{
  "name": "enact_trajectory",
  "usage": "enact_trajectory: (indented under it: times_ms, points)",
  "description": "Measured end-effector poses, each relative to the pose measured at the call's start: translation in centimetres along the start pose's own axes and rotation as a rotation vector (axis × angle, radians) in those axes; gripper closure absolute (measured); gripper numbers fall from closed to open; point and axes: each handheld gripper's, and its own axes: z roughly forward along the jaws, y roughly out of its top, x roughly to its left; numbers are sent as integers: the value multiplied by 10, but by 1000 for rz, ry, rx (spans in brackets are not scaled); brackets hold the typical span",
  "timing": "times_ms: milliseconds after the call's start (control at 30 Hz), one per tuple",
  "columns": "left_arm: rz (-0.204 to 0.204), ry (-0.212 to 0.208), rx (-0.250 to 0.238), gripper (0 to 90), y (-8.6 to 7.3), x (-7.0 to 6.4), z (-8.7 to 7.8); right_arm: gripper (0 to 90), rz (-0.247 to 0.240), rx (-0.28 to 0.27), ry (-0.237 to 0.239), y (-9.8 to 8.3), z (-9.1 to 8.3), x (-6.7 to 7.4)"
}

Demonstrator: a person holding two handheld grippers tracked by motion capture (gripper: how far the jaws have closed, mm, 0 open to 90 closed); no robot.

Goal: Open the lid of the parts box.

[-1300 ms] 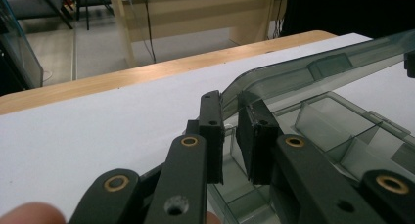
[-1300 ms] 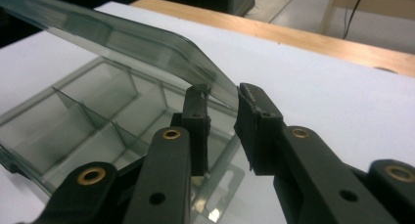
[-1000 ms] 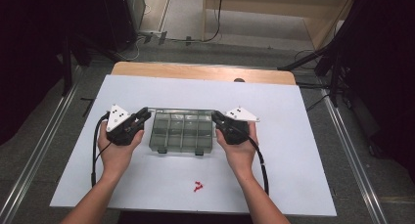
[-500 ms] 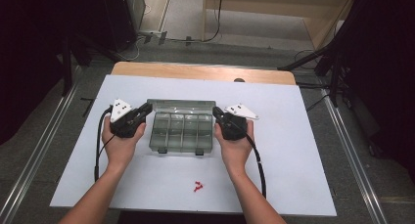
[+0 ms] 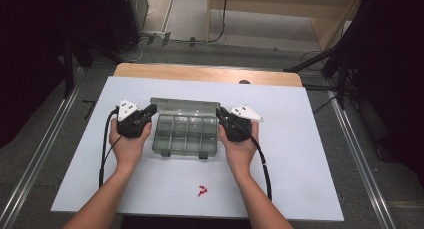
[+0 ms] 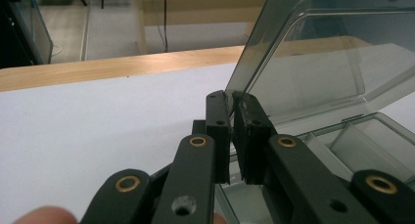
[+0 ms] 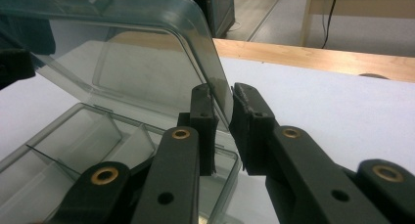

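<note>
While its clear lid [image 6: 313, 62] stands raised on the far side, the smoky transparent plastic organiser box [image 5: 186, 135] with its rows of small compartments sits open near the middle of the white tabletop [image 5: 300, 139], between the person's two hands. In the high view the lid rises along the box's far edge, tilted back from upright.

At the lid's left side edge, the left tool [image 6: 232, 136] has its two black jaws drawn almost together, and in the left gripper view the thin plastic edge runs down into the narrow slit between their pads, pinched there. The jaws have just been closing on it.

At the lid's opposite side edge, the right tool [image 7: 222, 131] holds in the same manner: in the right gripper view the rounded lid corner passes down between the jaws, which have just been opening a little, leaving a slim gap around the plastic, with the left pad against it.

The left hand [image 5: 129, 144] and the right hand [image 5: 241, 148] rest beside the box's short ends, black cables trailing back along the forearms.

Nearer the person, well apart from the box, a few small red pieces [image 5: 202, 191] lie on the tabletop. Beyond the white sheet a strip of light wooden board [image 5: 200, 73] shows at the far edge.
</note>
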Motion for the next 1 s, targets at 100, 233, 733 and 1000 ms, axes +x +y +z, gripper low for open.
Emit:
enact_trajectory:
  times_ms: [100,233,733,1000]
  points:
    - [-10,0,-1,850,1,0,1,806,2,-1,-2,-1,5,-2]
    - [-14,-4,2,850,2,1,2,832,6,-5,-11,-3,11,-4]
    - [-51,-31,14,858,10,10,14,865,23,23,-52,8,21,-5]
    - [-65,-31,44,862,18,15,24,875,52,49,-57,16,30,-8]
